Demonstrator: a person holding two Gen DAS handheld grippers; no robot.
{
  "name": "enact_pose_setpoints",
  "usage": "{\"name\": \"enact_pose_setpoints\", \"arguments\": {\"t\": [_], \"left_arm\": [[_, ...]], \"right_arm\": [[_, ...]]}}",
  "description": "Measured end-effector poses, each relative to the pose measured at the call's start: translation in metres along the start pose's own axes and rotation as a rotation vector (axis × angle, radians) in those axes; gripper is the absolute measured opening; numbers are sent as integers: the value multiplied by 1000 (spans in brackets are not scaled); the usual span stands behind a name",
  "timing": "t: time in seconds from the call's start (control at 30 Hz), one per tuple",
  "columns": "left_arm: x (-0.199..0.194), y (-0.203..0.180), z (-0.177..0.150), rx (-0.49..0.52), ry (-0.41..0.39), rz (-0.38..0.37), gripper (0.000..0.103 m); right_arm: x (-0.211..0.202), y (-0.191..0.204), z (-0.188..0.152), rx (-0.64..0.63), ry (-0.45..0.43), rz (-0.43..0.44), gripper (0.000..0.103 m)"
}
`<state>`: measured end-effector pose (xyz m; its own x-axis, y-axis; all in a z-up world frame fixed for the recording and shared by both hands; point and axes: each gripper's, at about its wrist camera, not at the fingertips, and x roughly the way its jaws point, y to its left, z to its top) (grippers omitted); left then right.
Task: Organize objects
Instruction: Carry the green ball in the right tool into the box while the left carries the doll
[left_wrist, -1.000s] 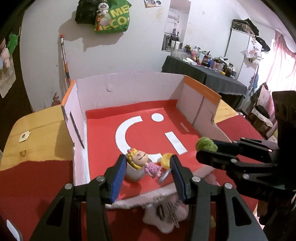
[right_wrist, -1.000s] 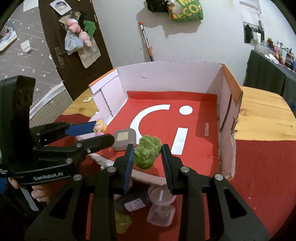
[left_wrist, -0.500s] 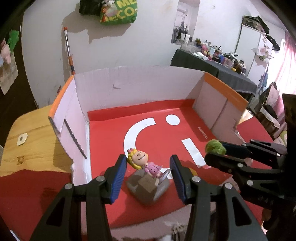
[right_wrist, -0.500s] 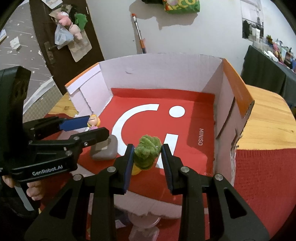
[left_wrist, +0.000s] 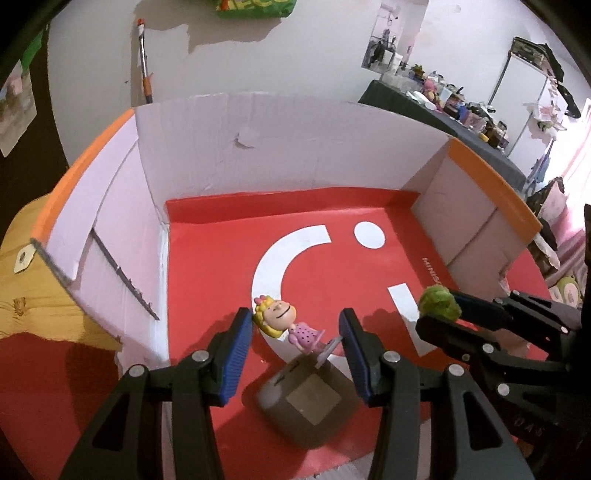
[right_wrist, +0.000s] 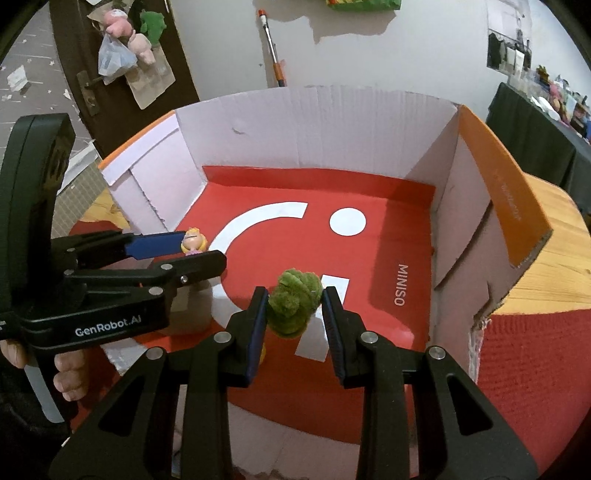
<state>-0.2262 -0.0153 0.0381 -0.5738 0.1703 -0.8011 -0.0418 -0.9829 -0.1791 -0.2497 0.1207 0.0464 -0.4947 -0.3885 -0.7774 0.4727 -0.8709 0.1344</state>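
Both grippers advanced past box (left_wrist: 288, 147) rim, left gripper (left_wrist: 295, 341) grasping doll (left_wrist: 284, 323), right gripper (right_wrist: 295, 314) grasping green toy (right_wrist: 293, 301)

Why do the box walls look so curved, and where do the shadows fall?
Left wrist view: fisheye bends the box walls; the doll shadows the red floor. Right wrist view: same bulge, black corners, and the green fuzzy toy looks sharp.

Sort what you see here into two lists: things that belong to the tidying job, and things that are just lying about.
Belonging to the job:
- doll figure, between the left gripper fingers
- green fuzzy toy, held by the right gripper
- cardboard box
- grey case on the box floor

Just lying about:
- broom handle against the wall
- plush toys on the door
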Motion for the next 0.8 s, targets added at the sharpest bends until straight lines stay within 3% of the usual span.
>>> {"name": "enact_pose_setpoints", "arguments": {"t": [0.47, 0.8], "left_arm": [[16, 1, 4, -2, 74, 7, 51], [16, 1, 4, 0, 82, 6, 51]], "right_arm": [[19, -10, -2, 13, 52, -27, 29], [24, -14, -5, 18, 70, -30, 29]]}}
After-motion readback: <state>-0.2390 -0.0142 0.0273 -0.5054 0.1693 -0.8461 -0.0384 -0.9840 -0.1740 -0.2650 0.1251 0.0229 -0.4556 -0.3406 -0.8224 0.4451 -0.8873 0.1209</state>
